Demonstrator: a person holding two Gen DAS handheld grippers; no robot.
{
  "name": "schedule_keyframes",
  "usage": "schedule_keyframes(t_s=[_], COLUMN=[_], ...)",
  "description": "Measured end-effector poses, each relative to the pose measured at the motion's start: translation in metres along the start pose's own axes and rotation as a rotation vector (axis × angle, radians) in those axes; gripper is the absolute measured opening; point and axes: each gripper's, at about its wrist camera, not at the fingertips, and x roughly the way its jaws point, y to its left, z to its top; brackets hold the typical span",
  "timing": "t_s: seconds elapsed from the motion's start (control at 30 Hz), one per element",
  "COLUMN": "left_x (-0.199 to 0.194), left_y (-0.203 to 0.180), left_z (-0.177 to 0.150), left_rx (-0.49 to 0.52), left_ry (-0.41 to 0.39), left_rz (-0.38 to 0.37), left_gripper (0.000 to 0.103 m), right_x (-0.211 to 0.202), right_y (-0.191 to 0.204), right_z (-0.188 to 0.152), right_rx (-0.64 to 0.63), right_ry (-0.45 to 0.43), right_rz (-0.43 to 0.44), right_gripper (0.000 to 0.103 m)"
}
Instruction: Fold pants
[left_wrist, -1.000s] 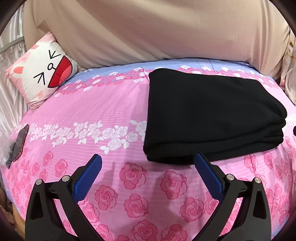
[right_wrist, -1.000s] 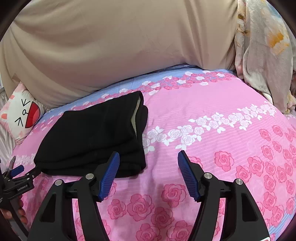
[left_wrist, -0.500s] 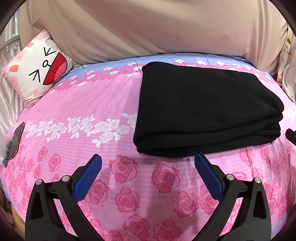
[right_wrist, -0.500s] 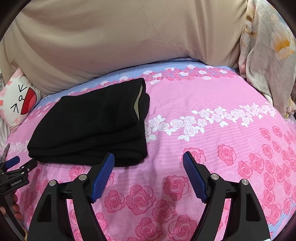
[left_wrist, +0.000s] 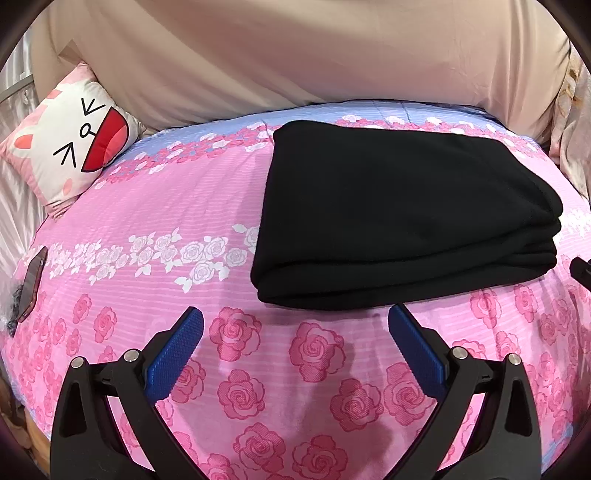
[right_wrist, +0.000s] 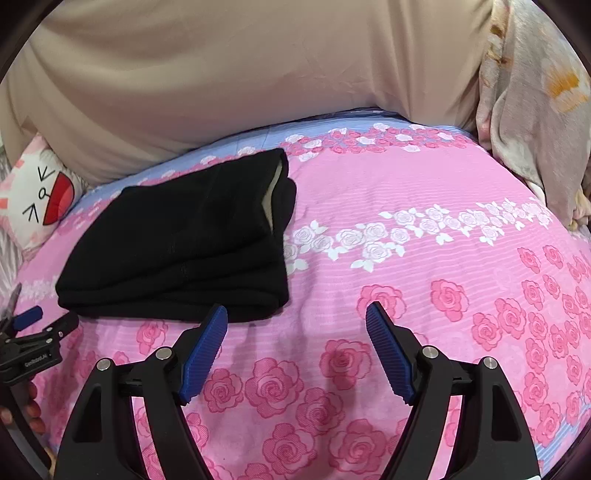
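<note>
On the rose-print bedspread (left_wrist: 147, 221), the folded black pants (left_wrist: 399, 221) lie at our one o'clock; soft and limp, best pinched along the layered near edge. Our left gripper (left_wrist: 295, 332) and right gripper (right_wrist: 295, 328) gape, empty.

Both tongs (left_wrist: 295, 325) (right_wrist: 297, 321) wide apart, empty.

Folded black pants (left_wrist: 402, 218) on my pink rose-print bedsheet (left_wrist: 147, 206), white rose band, blue strip. My tongs' pads (right_wrist: 205, 347): ribbed blue. Cushion (left_wrist: 74, 147): white, red mouth.
</note>
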Motion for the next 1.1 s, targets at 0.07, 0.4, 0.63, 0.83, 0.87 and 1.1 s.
schedule_keyframes(t_s=[0.07,0.4,0.63,0.83,0.87,1.1], left_x=[-0.003,-0.007,0.003,0.075,0.086,0.102], left_y=[0.001,0.008,0.053,0.06,0.056,0.029], left_z=[0.002,0.011,0.041,0.064,0.064,0.071], left_rx=[-0.006,-0.028,-0.265,-0.353,-0.359,-0.283], left_ry=[-0.006,-0.015,-0.009,0.144,0.184,0.139], left_rz=[-0.007,-0.054,-0.413,-0.554,-0.582,-0.569], left_gripper=[0.098,0.098,0.098,0.098,0.098,0.096], right_x=[-0.005,-0.016,0.014,0.081,0.093,0.113], right_y=[-0.007,-0.011,-0.007,-0.018,-0.02,-0.006], right_z=[0.004,0.032,0.048,0.053,0.05,0.053], right_rx=[0.03,0.091,0.09,0.233,0.277,0.3], right_ry=[-0.003,-0.036,0.027,0.218,0.261,0.227], right_rz=[0.023,0.126,0.227,0.408,0.46,0.555], right_gripper=[0.076,0.082,0.085,0.085,0.086,0.055])
